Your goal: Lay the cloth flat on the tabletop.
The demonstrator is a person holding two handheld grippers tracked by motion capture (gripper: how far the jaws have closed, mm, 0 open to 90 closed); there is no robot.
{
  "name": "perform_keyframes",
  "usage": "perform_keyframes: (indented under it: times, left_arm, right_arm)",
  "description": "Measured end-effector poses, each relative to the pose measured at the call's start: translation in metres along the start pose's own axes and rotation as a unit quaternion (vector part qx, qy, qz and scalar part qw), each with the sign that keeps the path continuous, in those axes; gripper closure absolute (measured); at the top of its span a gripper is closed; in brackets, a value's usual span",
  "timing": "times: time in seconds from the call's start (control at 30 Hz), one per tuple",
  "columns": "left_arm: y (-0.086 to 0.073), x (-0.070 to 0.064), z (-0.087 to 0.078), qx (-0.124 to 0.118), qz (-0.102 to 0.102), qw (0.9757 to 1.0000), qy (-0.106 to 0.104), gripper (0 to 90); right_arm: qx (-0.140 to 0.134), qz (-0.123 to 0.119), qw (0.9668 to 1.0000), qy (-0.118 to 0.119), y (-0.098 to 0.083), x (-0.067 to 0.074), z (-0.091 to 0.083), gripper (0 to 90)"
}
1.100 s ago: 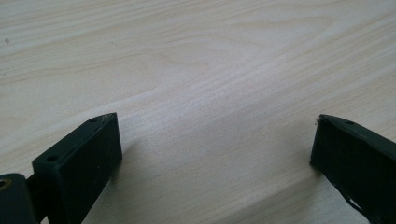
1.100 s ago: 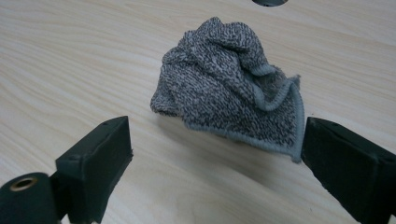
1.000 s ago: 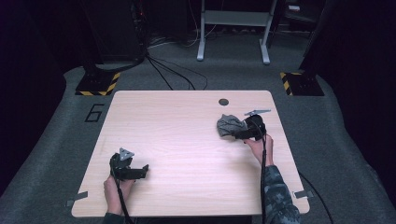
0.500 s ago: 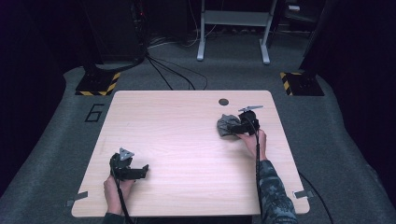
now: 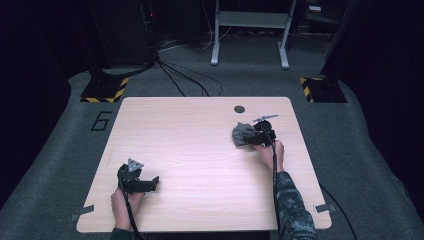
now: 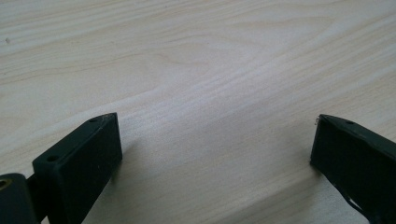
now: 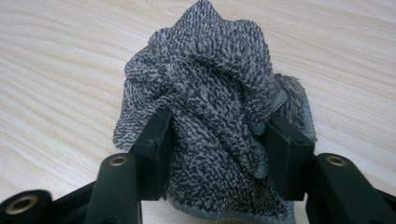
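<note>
Right gripper view: cloth (image 7: 205, 93) between fingers (image 7: 156, 140).

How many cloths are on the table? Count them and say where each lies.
1. A crumpled grey cloth lies on the table's far right part, bunched between the jaws of the right gripper, which have just been closing on it.

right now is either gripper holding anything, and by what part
The right gripper has its jaws, which have just been closing, pressed against the middle of the bunched grey cloth, one on each side. The left gripper stands open over bare table, holding nothing.
</note>
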State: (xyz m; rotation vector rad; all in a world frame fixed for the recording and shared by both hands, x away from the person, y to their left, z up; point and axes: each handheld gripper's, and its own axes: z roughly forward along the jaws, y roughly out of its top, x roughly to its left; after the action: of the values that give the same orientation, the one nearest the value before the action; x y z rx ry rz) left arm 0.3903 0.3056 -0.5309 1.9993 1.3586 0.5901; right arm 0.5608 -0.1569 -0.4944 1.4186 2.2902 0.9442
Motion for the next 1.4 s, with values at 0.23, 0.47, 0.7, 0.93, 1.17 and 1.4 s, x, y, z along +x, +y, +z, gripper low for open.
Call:
perform_keyframes:
  times: [0.23, 0.47, 0.7, 0.93, 1.17, 1.4]
  left_arm:
    - [0.0, 0.0, 0.0, -0.001, -0.002, 1.0, 0.002, 1.7]
    - [0.0, 0.0, 0.0, 0.001, -0.006, 1.0, 0.004, 1.8]
    - [0.0, 0.0, 0.0, -0.002, -0.007, 1.0, 0.005, 1.8]
    - [0.0, 0.0, 0.0, -0.004, -0.011, 0.9999, 0.005, 1.9]
    - [0.0, 0.0, 0.0, -0.001, -0.009, 0.9999, 0.005, 1.9]
    - [0.0, 0.0, 0.0, -0.004, -0.01, 0.9999, 0.006, 1.9]
  right_arm:
    - [-0.015, 0.007, 0.9998, 0.005, -0.004, -0.001, -0.003, 64.8]
    - [-0.053, 0.014, 0.9984, 0.016, -0.003, 0.001, -0.017, 70.1]
    - [-0.074, -0.015, 0.9968, 0.025, -0.002, 0.019, -0.039, 69.9]
    - [-0.097, -0.039, 0.9938, 0.037, -0.007, 0.044, -0.064, 69.7]
    - [-0.11, -0.062, 0.9905, 0.053, -0.017, 0.067, -0.084, 69.5]
    - [-0.118, -0.083, 0.9875, 0.064, -0.032, 0.088, -0.097, 69.1]
